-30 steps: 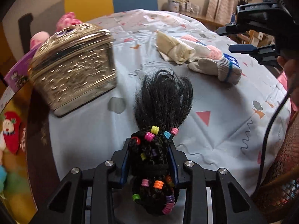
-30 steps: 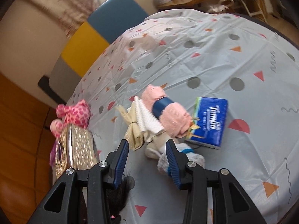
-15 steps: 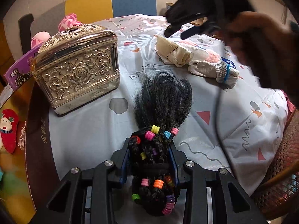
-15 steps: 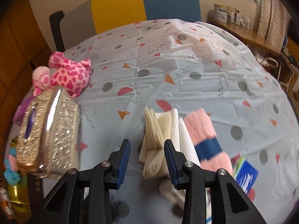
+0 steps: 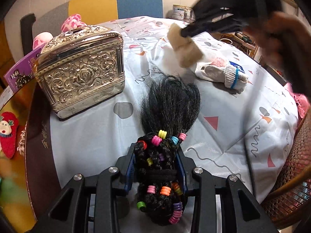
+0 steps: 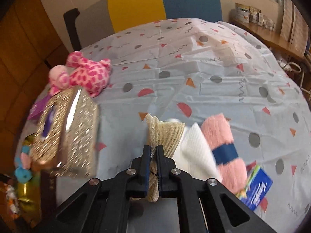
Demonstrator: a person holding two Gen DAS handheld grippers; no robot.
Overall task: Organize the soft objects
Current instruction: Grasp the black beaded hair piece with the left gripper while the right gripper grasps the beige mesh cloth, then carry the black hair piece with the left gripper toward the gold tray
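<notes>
I judge the sorting barely begun: both tools hold something, nothing looks put away yet. My left gripper (image 5: 157, 156) is clamped round a black braided hairpiece with coloured plastic beads (image 5: 165, 136), its loose end resting on the cloth. My right gripper (image 6: 153, 155) pinches a cream waffle-knit cloth (image 6: 165, 132), lifted off the heap. Left on the table are a pink fluffy sock with a blue band (image 6: 223, 141), a white ribbed cloth (image 6: 196, 149), a grey knitted glove (image 5: 231, 75) and a pink spotted plush toy (image 6: 85, 73). The round table wears a pale patterned tablecloth (image 6: 194, 73); an embossed gold metal box (image 5: 81, 68) sits near its edge, a yellow-and-blue chair (image 6: 163, 2) behind.
</notes>
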